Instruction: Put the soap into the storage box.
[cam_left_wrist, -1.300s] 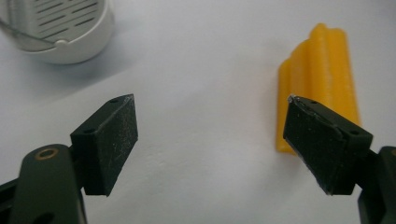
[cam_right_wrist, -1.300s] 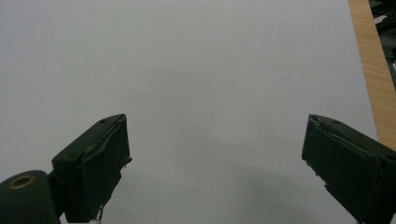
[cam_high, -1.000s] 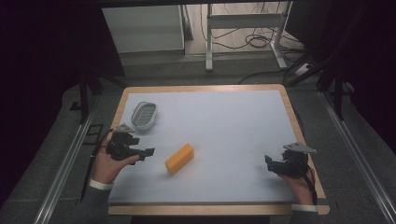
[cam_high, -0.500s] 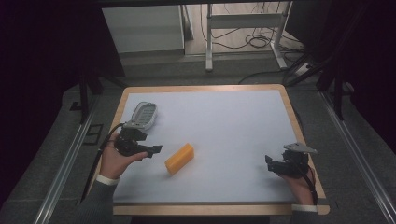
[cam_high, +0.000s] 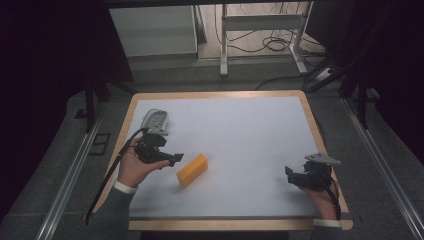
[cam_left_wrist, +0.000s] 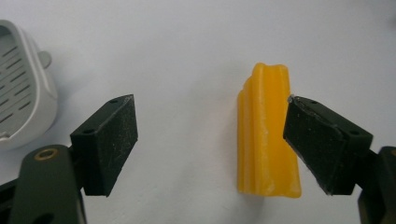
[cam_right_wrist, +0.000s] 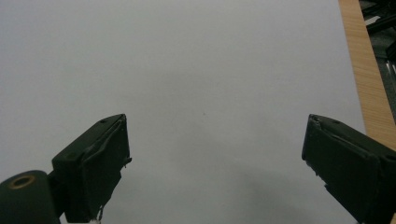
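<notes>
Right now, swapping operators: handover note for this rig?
Left gripper: open, low over the mat, nothing held. The yellow block lies flat just inside its right-hand jaw; cannot tell if they touch.
Right gripper: open, idle over bare mat near the table right edge.
Grey slotted dish: far left of the mat, apart from the block.
Done: left gripper lined up on the block.
Left: probably centre the jaws, close, lift.

table: white top, wood rim | yellow block | grey strainer

overhead forward-down view, two close jaw-level views
</notes>
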